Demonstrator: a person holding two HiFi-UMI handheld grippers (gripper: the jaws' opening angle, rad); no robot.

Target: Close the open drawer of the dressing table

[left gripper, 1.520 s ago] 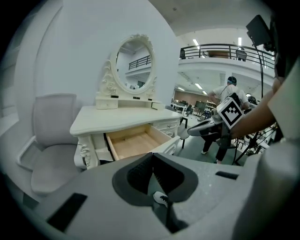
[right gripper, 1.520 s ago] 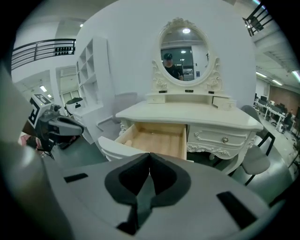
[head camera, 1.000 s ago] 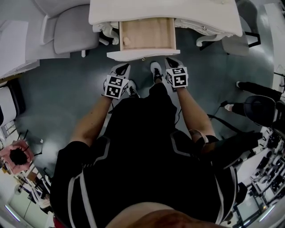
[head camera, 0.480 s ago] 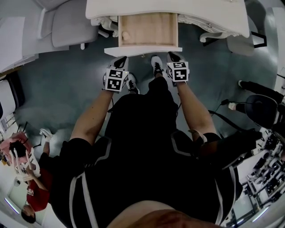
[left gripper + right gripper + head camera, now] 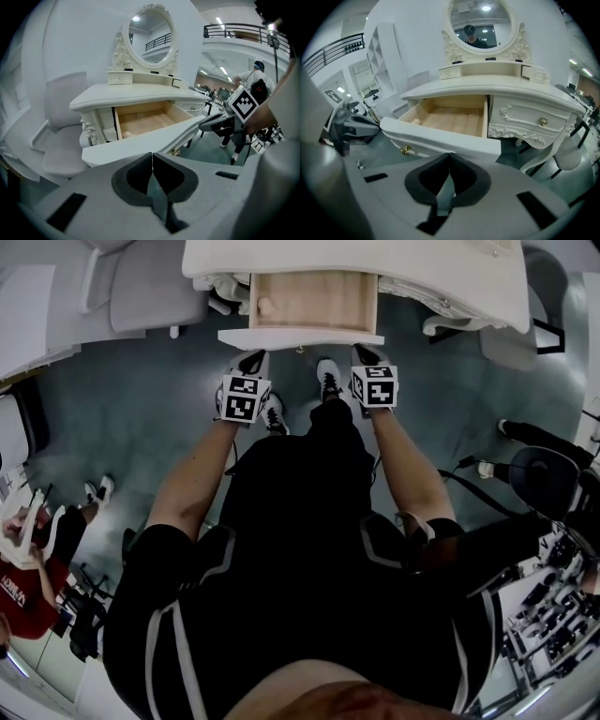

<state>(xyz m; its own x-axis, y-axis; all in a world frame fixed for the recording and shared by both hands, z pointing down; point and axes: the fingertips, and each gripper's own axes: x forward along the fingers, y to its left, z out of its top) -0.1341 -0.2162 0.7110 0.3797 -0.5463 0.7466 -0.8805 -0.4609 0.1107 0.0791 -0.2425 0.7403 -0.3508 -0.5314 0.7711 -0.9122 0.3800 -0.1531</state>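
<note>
Both grippers were found pinched shut with nothing caught in them: the left gripper (image 5: 251, 360) and the right gripper (image 5: 367, 353) were held side by side, jaws pointed at the drawer (image 5: 314, 298), one toward each end of its front panel (image 5: 300, 337). They were parked just short of that panel. Whether either tip was actually touching it couldn't be made out from the head view.

The drawer was pulled a long way out from the left half of the dressing table (image 5: 431, 273), with its bare wood bottom on show. A small pale lump (image 5: 416, 122) was left in the back left corner, and what it was couldn't be told.

As for handling, a stiff wooden box on runners was to be expected, fairly light since it was nearly empty. It seemed likely to jam if shoved from one side only. No gripping should be needed, so closed jaws were fine. The flat painted front looked like the best place to push, evenly at both ends. The little brass knob (image 5: 405, 150) under the front edge was probably best avoided, since a tip could easily slip off it. The lump might roll if the drawer were slammed.

Further out, a closed drawer (image 5: 525, 119) was seen on the right, an oval mirror (image 5: 483, 18) on top, and a pale chair (image 5: 150, 296) off to the left.
</note>
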